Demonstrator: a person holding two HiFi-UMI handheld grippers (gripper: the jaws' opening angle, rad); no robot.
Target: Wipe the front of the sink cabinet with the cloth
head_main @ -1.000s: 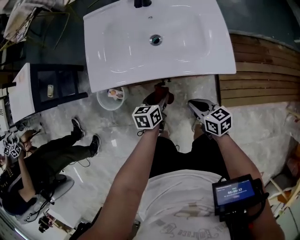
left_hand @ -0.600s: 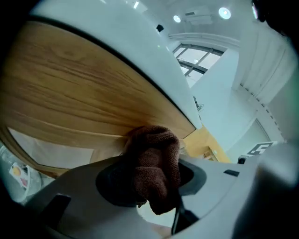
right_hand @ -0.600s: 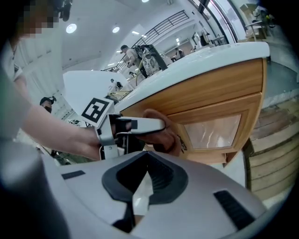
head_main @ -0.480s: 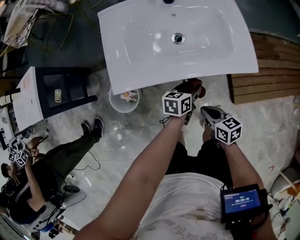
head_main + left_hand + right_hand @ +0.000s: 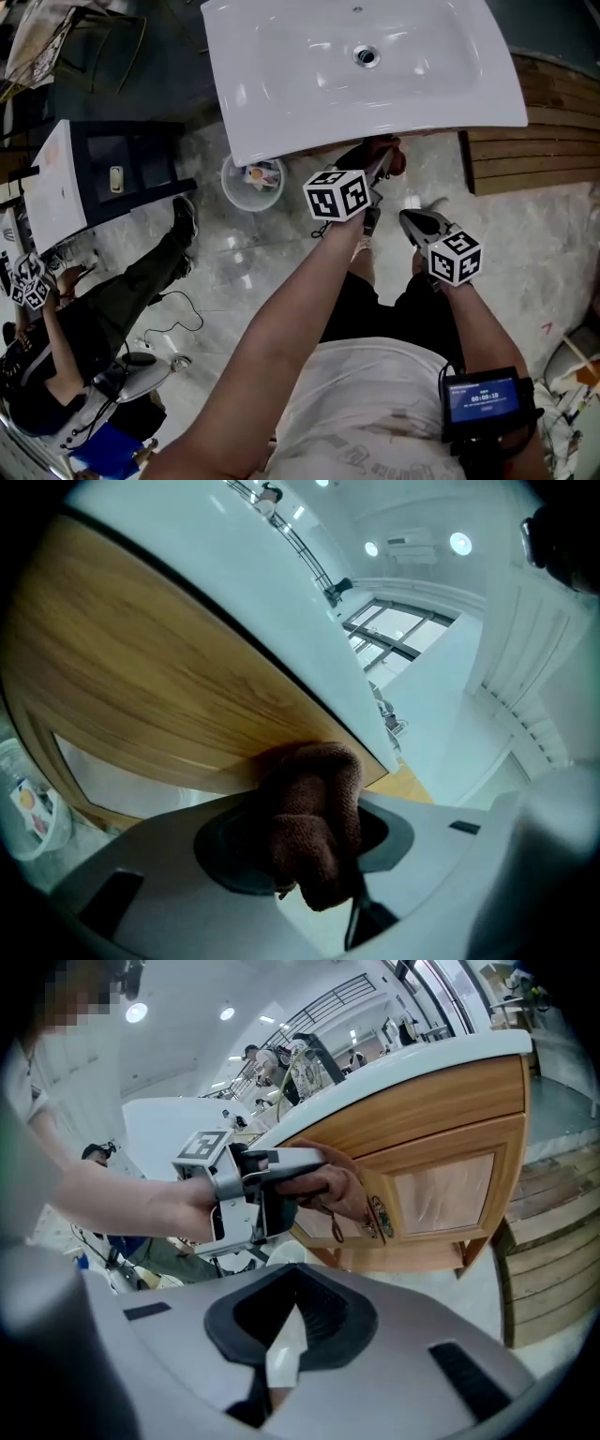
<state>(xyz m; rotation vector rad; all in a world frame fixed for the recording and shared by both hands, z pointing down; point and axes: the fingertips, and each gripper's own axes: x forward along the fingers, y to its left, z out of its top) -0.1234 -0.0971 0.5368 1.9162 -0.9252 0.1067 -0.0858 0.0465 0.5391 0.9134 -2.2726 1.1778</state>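
brown cloth [image 5: 311, 808] clamped in left tool [image 5: 376, 181], pressed against wooden cabinet front [image 5: 141, 696], right tool [image 5: 281, 1352] closed and empty

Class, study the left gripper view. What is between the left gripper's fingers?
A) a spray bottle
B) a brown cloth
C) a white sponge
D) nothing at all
B: the left gripper is clamped on a folded brown cloth, with the cloth's tip up against the wooden cabinet front.
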